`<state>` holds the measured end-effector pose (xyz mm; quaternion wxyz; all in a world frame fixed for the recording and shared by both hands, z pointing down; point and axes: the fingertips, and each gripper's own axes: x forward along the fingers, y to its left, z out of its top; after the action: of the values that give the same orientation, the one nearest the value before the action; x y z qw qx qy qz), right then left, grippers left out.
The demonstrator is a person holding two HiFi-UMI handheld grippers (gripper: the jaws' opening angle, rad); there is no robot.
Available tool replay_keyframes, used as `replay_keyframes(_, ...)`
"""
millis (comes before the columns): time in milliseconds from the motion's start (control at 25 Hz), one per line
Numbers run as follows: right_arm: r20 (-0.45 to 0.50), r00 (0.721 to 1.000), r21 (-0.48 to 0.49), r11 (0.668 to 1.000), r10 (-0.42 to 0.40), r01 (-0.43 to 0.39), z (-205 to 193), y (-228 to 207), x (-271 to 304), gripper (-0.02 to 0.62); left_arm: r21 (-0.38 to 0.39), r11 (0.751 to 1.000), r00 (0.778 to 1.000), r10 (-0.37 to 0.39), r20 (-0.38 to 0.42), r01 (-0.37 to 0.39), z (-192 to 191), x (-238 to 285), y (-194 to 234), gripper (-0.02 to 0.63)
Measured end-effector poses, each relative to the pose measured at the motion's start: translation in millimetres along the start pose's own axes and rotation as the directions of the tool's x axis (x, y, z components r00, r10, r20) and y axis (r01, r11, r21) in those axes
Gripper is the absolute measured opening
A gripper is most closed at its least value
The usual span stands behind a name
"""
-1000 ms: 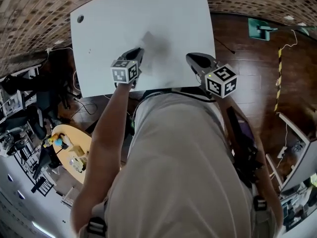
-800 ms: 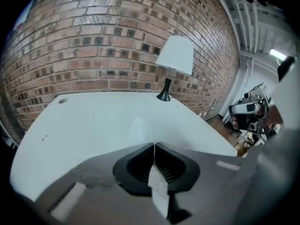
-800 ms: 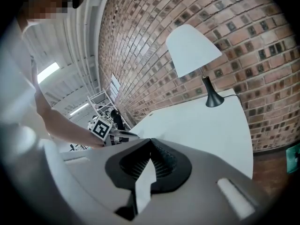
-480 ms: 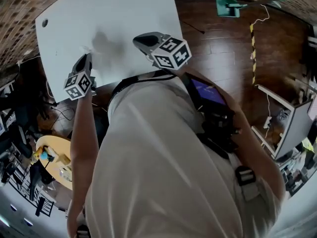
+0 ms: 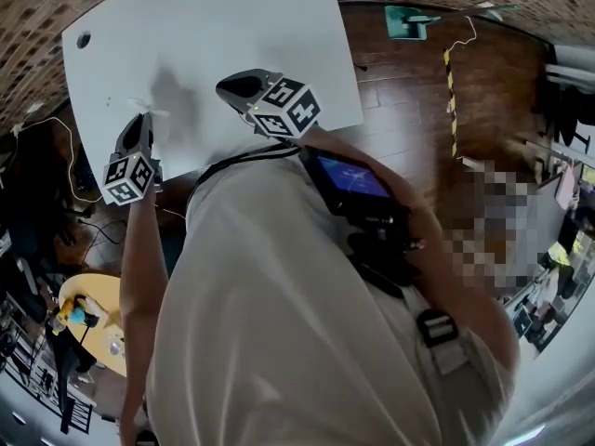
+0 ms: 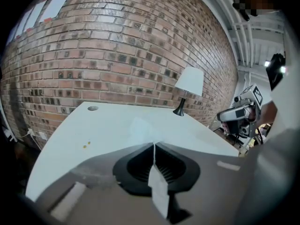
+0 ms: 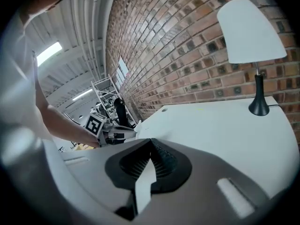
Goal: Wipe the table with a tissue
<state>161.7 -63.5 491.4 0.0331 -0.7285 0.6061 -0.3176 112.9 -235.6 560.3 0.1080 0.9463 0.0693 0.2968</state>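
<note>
1. The left claw (image 5: 141, 122), with the tissue (image 5: 149, 110) at its tip, now sits by the worktop's (image 5: 232, 26) near left edge instead of mid-edge.
2. The right claw (image 5: 238, 85) shifts left, from the near right corner to the middle.

**Brick room with a dark wooden floor**

A wall (image 6: 117, 55) of red-brown bricks stands behind the white worktop (image 5: 242, 35). High in this wall there are pale window panes (image 6: 56, 3). A lamp (image 7: 251, 32) with a white shade and a black foot stands on the worktop near the wall. The floor (image 5: 418, 100) is of dark brown wooden planks, and a yellow-black striped strip (image 5: 453, 91) lies on it. A round yellow table (image 5: 93, 314) stands lower left in the head view. Long ceiling lights (image 7: 49, 53) shine above a metal rack (image 7: 105, 93).
</note>
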Motion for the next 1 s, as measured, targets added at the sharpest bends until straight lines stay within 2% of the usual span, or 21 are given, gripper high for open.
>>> replay_keyframes(120,-0.005,1.000,-0.008,1.000,0.014,-0.014,6,16,30,0.008,-0.003,1.000,1.000,0.020,0.014,-0.020,4,-15,34,0.011)
replay_keyframes(280,0.006,1.000,0.005,1.000,0.031,-0.031,8,36,64,0.008,-0.031,0.996,0.996,0.089,0.015,-0.089,0,-38,87,0.011)
replay_keyframes(360,0.000,1.000,0.012,1.000,0.012,-0.012,4,36,66,0.008,-0.041,0.994,0.995,0.101,0.006,-0.101,-7,-36,103,0.011)
replay_keyframes(480,-0.006,0.999,0.031,0.998,-0.048,0.048,0,36,65,0.008,-0.030,0.993,0.992,0.112,-0.055,-0.114,-18,-26,130,0.011)
replay_keyframes(640,0.005,0.995,0.059,0.993,-0.100,0.100,1,44,72,0.008,0.028,0.988,0.980,0.155,-0.124,-0.153,-11,-16,181,0.011)
replay_keyframes(760,0.010,0.988,0.085,0.985,-0.151,0.150,-2,42,63,0.008,0.099,0.979,0.968,0.192,-0.161,-0.178,-5,5,200,0.014)
replay_keyframes(880,0.020,0.979,0.111,0.973,-0.205,0.202,-3,36,51,0.008,0.156,0.963,0.959,0.241,-0.146,-0.219,4,23,211,0.014)
replay_keyframes(1000,0.019,0.972,0.123,0.965,-0.236,0.232,-3,33,45,0.008,0.192,0.944,0.954,0.287,-0.081,-0.268,23,31,219,0.014)
